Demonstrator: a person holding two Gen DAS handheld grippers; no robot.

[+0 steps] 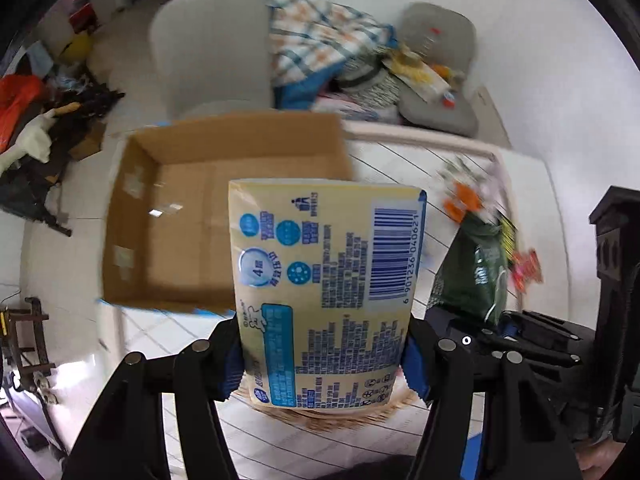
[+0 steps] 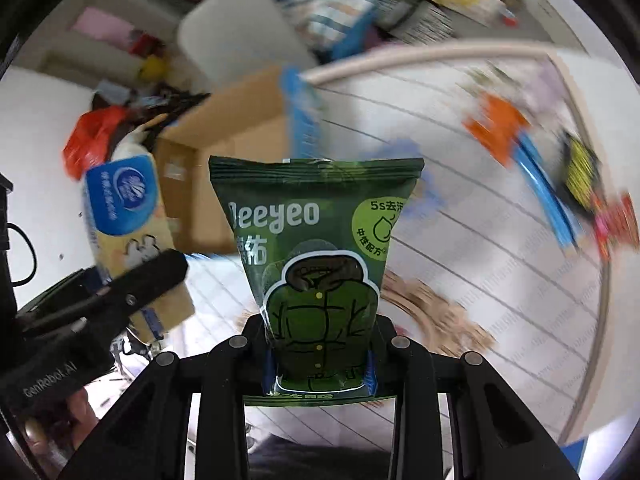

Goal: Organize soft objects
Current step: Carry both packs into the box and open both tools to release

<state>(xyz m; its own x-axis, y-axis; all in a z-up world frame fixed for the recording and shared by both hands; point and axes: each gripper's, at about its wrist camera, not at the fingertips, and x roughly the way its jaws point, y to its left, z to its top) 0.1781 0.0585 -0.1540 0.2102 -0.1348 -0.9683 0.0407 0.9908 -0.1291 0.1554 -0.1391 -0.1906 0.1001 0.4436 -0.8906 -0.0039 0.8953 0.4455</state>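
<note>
My left gripper (image 1: 324,364) is shut on a yellow tissue pack (image 1: 326,288) with blue print and a barcode, held upright above the table just in front of an open cardboard box (image 1: 188,216). My right gripper (image 2: 320,364) is shut on a dark green wipes pack (image 2: 320,248) marked "Deeyeo", also held upright in the air. The green pack also shows at the right of the left wrist view (image 1: 472,272). The tissue pack and left gripper show at the left of the right wrist view (image 2: 124,216), near the box (image 2: 224,168).
The white lined table top (image 1: 404,168) carries small orange, yellow and red packets (image 2: 496,124) at its far right. A woven mat (image 2: 436,312) lies under the grippers. A grey chair (image 1: 212,48), checkered blanket (image 1: 320,36) and floor clutter (image 1: 36,120) lie beyond.
</note>
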